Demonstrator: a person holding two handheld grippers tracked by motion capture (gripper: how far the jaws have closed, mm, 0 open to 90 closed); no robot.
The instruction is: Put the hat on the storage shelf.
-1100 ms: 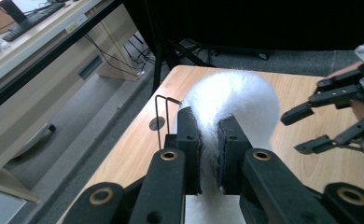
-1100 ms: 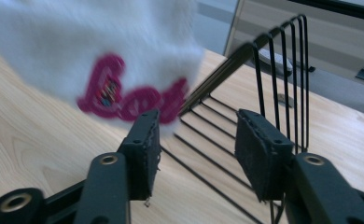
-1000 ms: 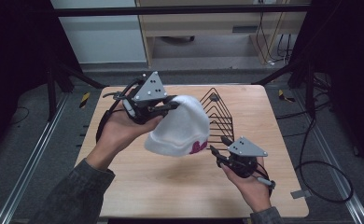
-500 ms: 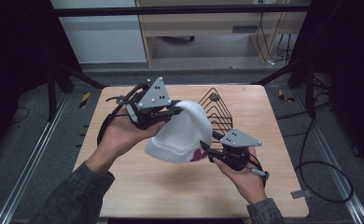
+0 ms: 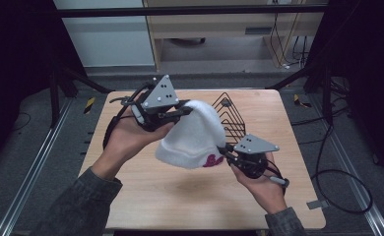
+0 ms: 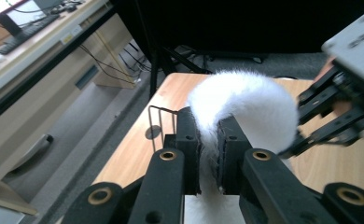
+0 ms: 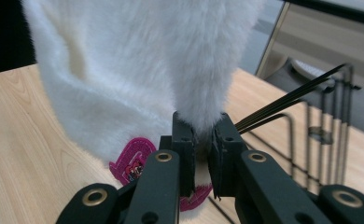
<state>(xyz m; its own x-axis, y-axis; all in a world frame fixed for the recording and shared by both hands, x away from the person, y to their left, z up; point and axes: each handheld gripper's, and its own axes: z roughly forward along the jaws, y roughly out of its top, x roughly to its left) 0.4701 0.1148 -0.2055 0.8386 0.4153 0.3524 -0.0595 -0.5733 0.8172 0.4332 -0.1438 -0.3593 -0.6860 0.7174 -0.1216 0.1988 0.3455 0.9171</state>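
A fluffy white hat (image 5: 195, 137) with a pink patch (image 5: 212, 161) hangs above the wooden table (image 5: 170, 196), held by both grippers. My left gripper (image 5: 184, 111) is shut on the hat's top edge, and the white fur (image 6: 245, 107) is pinched between its jaws. My right gripper (image 5: 224, 150) is shut on the hat's lower right rim, beside the pink patch (image 7: 136, 163). In the right gripper view the white fur (image 7: 147, 60) rises from between the jaws.
A black wire rack (image 5: 232, 118) stands on the table behind the hat, toward the back right; its bars (image 7: 311, 121) are close to my right gripper. Black cables trail off the table's right side. A wooden shelf unit stands beyond the table.
The right gripper has moved in leftward and shut on the hat's lower rim. The left gripper, still holding the hat, has shifted slightly right and lower.
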